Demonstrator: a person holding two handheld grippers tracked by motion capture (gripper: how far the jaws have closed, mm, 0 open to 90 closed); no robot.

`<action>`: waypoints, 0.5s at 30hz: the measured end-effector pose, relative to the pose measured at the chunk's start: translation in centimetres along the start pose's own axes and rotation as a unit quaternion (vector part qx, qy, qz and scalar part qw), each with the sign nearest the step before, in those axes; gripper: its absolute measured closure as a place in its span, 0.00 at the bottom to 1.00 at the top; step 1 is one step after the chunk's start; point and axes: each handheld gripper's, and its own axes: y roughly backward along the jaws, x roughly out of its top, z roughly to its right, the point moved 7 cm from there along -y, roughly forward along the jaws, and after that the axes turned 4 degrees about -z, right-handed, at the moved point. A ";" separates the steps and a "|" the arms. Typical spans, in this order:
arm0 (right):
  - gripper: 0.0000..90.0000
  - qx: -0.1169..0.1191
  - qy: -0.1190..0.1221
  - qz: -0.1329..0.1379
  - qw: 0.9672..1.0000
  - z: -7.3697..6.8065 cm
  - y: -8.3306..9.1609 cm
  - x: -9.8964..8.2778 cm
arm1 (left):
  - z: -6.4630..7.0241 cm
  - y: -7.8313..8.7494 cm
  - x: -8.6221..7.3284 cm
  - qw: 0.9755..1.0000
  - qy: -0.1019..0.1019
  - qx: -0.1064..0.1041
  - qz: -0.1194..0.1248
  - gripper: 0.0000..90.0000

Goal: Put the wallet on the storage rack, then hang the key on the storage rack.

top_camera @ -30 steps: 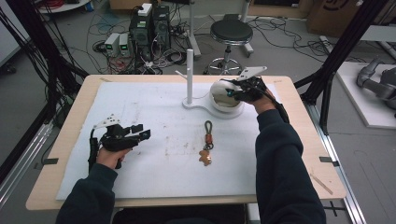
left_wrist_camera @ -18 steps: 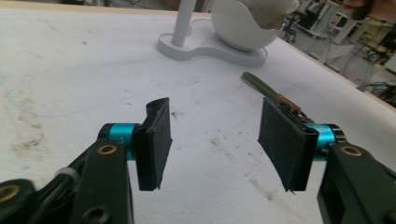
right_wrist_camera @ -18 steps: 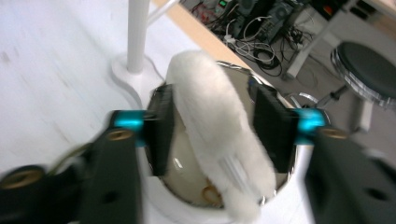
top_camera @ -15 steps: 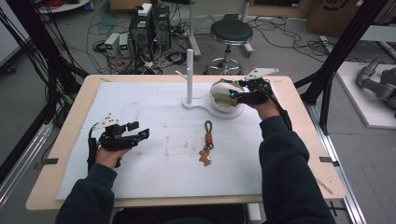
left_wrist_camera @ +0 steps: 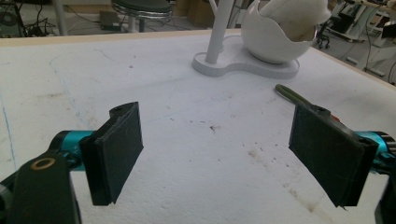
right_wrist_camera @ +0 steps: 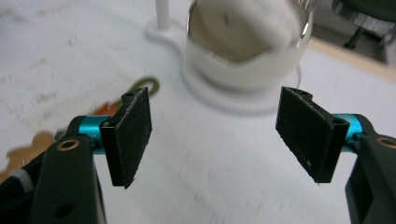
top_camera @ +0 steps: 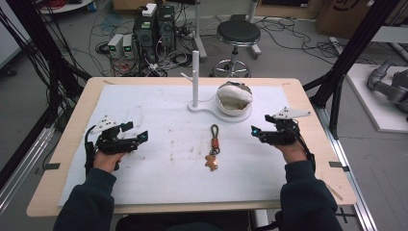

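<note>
A white egg-shaped bowl (top_camera: 234,108) with a white cloth (top_camera: 235,94) in it stands on a white base beside an upright post (top_camera: 195,72). A keychain (top_camera: 212,147) with a green loop and an orange figure lies flat on the mat in front of it. My right gripper (top_camera: 255,131) hovers to the right of the keychain, open and empty; its jaws have just been opening (right_wrist_camera: 215,135), and it faces the bowl (right_wrist_camera: 243,51). My left gripper (top_camera: 140,135) rests at the mat's left, jaws also just opened, nothing between them (left_wrist_camera: 219,154).
The white foam mat (top_camera: 159,110) covers most of the wooden table (top_camera: 317,144). Behind the table are a black stool (top_camera: 237,33), computer boxes (top_camera: 154,26) and loose cables. Black frame posts (top_camera: 344,67) stand at both sides.
My right gripper has drawn back from the bowl toward the near right and lower, leaving the cloth in the bowl. Both grippers' jaws stand wider. The left hand has stayed put.
</note>
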 end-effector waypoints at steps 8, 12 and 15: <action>0.30 0.001 -0.025 -0.010 1.000 -1.1 -1.2 -2.0 | 0.2 0.1 -0.1 1.000 -0.001 0.002 -0.004 0.20; 0.28 -0.009 -0.027 0.005 1.000 -1.2 -1.0 -1.8 | 0.1 0.0 -0.1 1.000 0.001 0.001 -0.003 0.21; 0.30 -0.005 -0.027 0.009 1.000 -1.4 -1.0 -1.7 | 0.0 0.1 -0.1 1.000 0.000 0.003 -0.002 0.21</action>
